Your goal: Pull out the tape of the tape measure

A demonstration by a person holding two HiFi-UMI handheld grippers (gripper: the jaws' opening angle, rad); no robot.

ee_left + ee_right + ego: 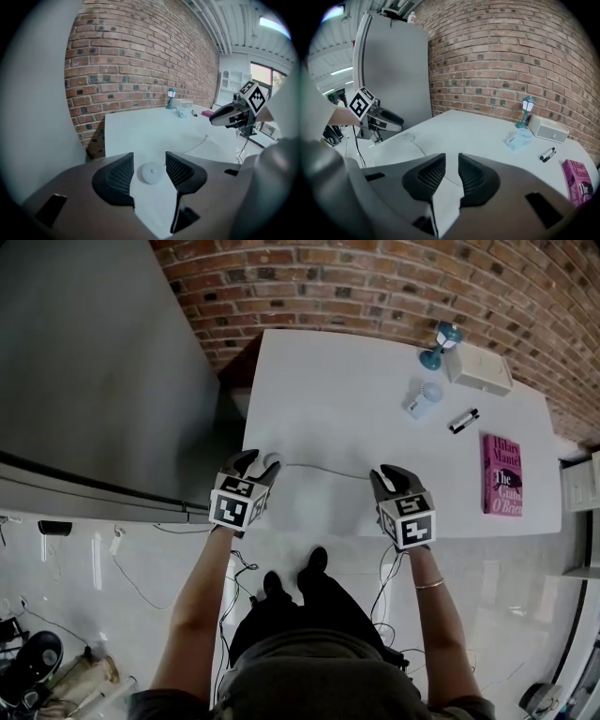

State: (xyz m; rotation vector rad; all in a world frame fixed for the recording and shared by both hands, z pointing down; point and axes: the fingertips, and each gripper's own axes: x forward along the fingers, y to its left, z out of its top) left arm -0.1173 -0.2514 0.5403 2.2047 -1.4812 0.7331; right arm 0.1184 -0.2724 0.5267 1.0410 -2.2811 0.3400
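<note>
Straddling the tape measure (152,172) without pressing it, left gripper (149,164) has fingers (117,178) wide; tape (328,471) runs toward 3 o'clock to right gripper (451,159), fingers narrowly apart, possibly around its tip.

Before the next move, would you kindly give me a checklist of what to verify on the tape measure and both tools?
1. Tape measure case sits between the left tool's jaws: ok.
2. Left tool clamped on the case: not ok; the jaws stand wide and a gap shows beside the case.
3. Tape drawn out across the table: ok.
4. Right tool holding the tape: not ok; its jaws stand slightly apart with only table showing between them.
5. Tape lying flat, without a kink: cannot tell; it is too thin to judge.
6. Book and marker clear of the tape: ok.
</note>
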